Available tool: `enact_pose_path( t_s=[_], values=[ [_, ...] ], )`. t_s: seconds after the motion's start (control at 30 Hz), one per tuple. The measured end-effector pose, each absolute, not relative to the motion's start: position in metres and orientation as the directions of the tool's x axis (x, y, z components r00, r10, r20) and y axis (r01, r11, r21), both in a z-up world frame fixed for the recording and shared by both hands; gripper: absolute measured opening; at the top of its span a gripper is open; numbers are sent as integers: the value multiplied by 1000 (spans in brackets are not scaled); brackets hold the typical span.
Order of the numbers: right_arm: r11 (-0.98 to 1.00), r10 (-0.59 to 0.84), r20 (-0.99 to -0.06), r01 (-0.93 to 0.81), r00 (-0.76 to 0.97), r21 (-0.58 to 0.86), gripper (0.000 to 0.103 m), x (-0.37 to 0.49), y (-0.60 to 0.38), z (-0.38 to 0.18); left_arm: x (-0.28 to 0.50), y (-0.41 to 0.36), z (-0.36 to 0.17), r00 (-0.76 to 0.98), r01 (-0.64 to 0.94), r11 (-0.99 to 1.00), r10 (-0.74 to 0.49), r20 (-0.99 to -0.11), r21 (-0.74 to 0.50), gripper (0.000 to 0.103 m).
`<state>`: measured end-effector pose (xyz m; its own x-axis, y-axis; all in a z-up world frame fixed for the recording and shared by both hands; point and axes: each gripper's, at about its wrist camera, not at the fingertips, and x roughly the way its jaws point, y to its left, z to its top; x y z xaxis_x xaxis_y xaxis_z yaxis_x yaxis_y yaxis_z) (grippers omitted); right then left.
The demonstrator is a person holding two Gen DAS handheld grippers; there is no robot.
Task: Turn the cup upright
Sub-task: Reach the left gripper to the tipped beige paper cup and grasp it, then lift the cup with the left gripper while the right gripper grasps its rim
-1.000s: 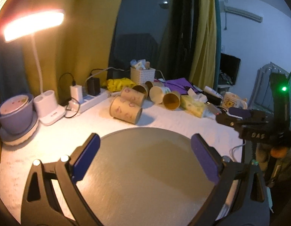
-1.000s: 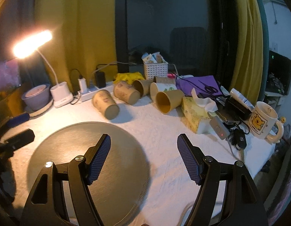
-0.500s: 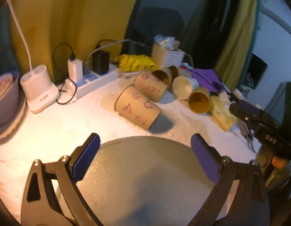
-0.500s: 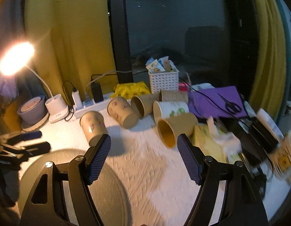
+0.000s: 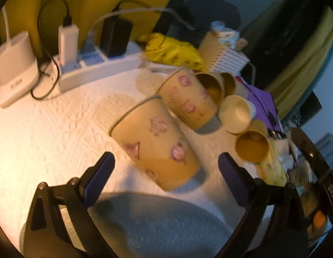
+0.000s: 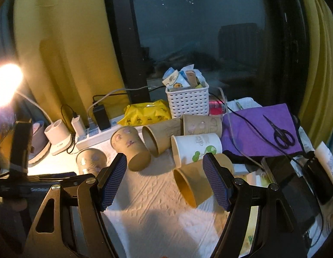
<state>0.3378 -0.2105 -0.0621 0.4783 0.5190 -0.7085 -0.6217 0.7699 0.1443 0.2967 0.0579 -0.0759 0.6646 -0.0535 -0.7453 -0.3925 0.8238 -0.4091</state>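
Note:
Several paper cups lie on their sides on the white table mat. In the left wrist view my open left gripper is just short of the nearest cup, tan with pink prints, its base toward me. A second printed cup lies behind it. In the right wrist view my open right gripper hovers over a plain brown cup with its mouth toward me. The white cup with green print lies behind it. The left gripper's nearest cup also shows at the left.
A grey round mat lies under the left gripper. A power strip with chargers, a white basket, a yellow packet, purple cloth with scissors and a lit lamp line the back. Phones lie at the right.
Both grippers have moved forward toward the cups. The left gripper has come close to the nearest printed cup. The right gripper has closed in on the brown cup.

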Motion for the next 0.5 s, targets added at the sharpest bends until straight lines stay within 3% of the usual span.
enact_pose_path(
  t_s=[0.03,0.1,0.23,0.5],
  values=[
    [770,521,-709,-621,475,149,76,340,-211,-64,300,59,-79,656,-401,820,-53,-753,-407,90],
    [770,520,-716,-619,465,157,76,345,-210,-69,308,61,-85,641,-409,818,-57,-765,-404,88],
    [772,511,-732,-615,451,160,76,348,-208,-76,323,65,-95,623,-402,818,-86,-777,-413,66],
    [777,497,-744,-611,447,152,76,332,-209,-71,304,55,-85,647,-316,868,-99,-756,-384,65]
  ],
)
